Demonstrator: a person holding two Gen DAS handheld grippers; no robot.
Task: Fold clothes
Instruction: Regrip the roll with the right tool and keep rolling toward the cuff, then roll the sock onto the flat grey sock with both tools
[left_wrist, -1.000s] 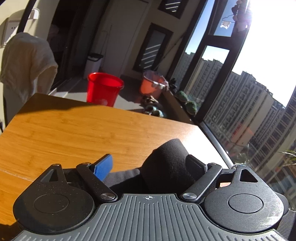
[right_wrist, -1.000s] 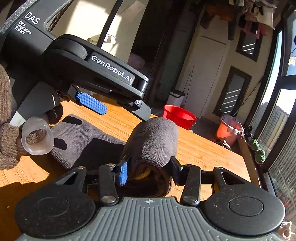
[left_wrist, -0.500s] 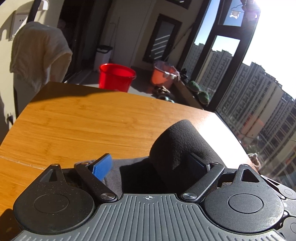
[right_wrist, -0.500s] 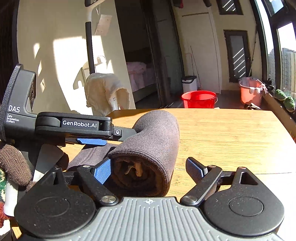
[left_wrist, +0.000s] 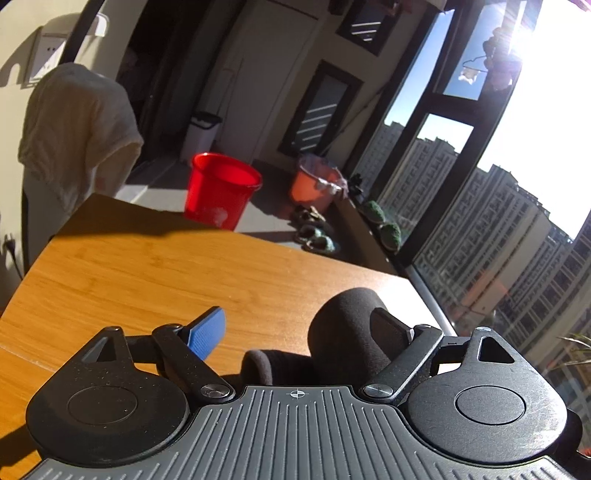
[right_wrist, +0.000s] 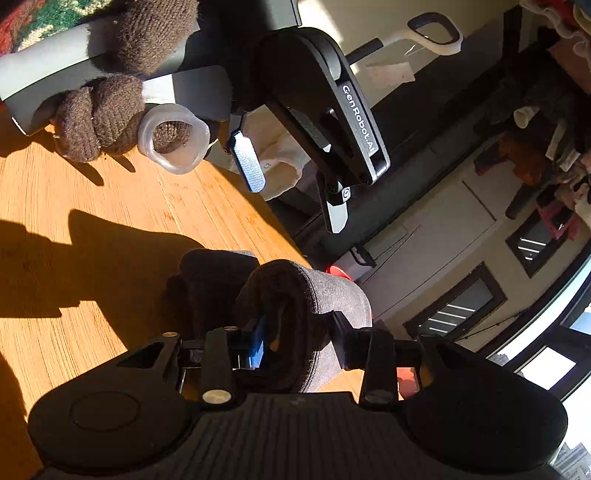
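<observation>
A dark grey garment (right_wrist: 325, 295), rolled into a thick tube, is held over the wooden table (right_wrist: 74, 332) by my right gripper (right_wrist: 299, 336). That gripper is shut on the roll's near end, its blue pad (right_wrist: 257, 345) pressed into the cloth. My left gripper (right_wrist: 295, 203) hangs open beyond the roll and apart from it, held by a hand in a brown knitted glove (right_wrist: 99, 114). In the left wrist view the left gripper (left_wrist: 299, 325) stands wide open, and the roll (left_wrist: 343, 332) shows low beside its right finger (left_wrist: 388, 325).
Past the table's far edge (left_wrist: 147, 214) stand a red bucket (left_wrist: 221, 188) and an orange basin (left_wrist: 314, 184) on the floor. A cream towel (left_wrist: 74, 136) hangs at the left. Tall windows (left_wrist: 480, 221) run along the right side.
My right gripper has shut on the rolled garment and tipped over sideways with it. The left gripper stays open and has drawn up and away from the cloth.
</observation>
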